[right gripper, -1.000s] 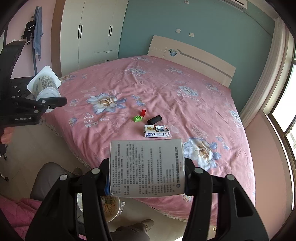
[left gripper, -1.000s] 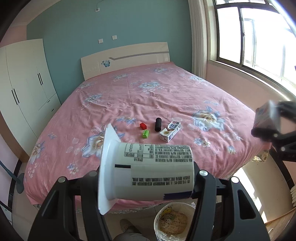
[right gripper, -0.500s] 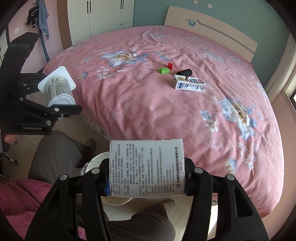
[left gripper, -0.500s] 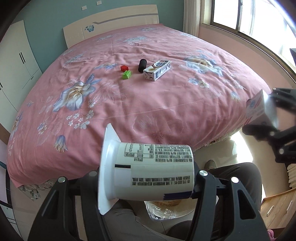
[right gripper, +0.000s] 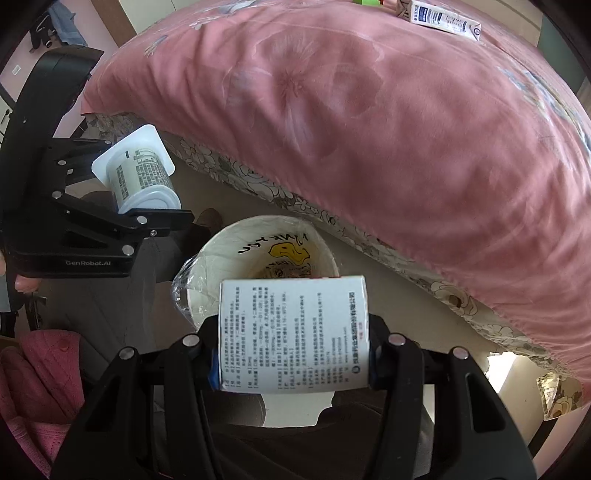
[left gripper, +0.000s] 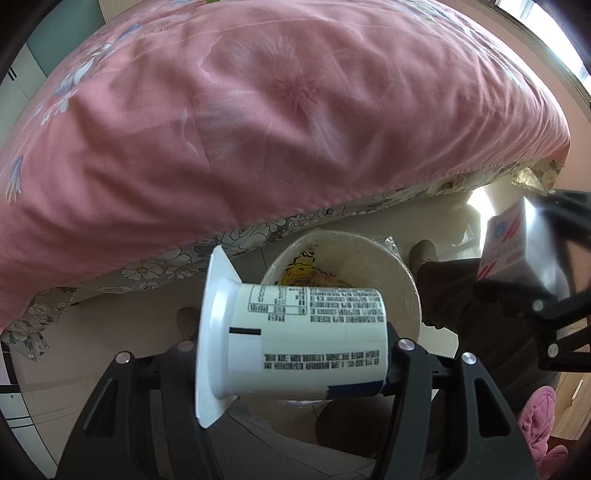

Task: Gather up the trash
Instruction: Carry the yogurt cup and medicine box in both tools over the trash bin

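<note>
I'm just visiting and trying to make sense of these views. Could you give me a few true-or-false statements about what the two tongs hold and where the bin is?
1. The left tongs grip a white plastic cup lying sideways. True.
2. The right tongs are empty. False: they grip a white printed cardboard box.
3. The round white waste bin stands on the pink bedspread. False: it stands on the floor beside the bed.
4. A small milk carton lies on the bedspread. True.
</note>
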`<state>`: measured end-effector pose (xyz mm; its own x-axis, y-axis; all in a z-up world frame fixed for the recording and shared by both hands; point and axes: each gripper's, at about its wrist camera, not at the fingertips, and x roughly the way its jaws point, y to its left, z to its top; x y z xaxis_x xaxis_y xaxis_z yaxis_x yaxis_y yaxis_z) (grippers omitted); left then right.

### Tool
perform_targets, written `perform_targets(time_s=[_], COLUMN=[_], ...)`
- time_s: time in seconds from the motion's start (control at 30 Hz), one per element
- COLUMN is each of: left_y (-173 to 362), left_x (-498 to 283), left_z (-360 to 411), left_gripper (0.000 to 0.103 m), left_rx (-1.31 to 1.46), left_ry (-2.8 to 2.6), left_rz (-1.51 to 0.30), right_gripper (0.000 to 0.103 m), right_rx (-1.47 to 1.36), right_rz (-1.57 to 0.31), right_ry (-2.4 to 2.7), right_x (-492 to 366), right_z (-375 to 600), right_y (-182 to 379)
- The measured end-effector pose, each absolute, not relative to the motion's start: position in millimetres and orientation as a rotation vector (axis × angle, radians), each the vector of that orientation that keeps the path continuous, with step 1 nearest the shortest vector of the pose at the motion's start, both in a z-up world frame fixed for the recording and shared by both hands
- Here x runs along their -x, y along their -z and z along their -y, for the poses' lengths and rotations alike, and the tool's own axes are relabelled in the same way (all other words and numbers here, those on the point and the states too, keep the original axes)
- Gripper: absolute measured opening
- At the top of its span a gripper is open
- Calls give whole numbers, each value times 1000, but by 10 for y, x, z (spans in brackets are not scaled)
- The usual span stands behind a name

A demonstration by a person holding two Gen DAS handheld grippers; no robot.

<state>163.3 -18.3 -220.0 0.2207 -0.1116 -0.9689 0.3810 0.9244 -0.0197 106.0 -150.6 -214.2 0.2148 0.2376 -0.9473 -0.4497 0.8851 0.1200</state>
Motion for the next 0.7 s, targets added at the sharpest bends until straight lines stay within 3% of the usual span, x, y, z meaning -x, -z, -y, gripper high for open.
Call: perform_targets(time_s=[0.7], left_y=[3518], left_x=[-1769], left_z=[212], left_gripper=[62], left_rx=[-108], left_ry=[294], left_rz=[-1589], right_gripper=[55], right_rx=[72], right_rz=[-1580], right_ry=[-481], right_x=[-1034], right_z=[1190], right_y=[3615])
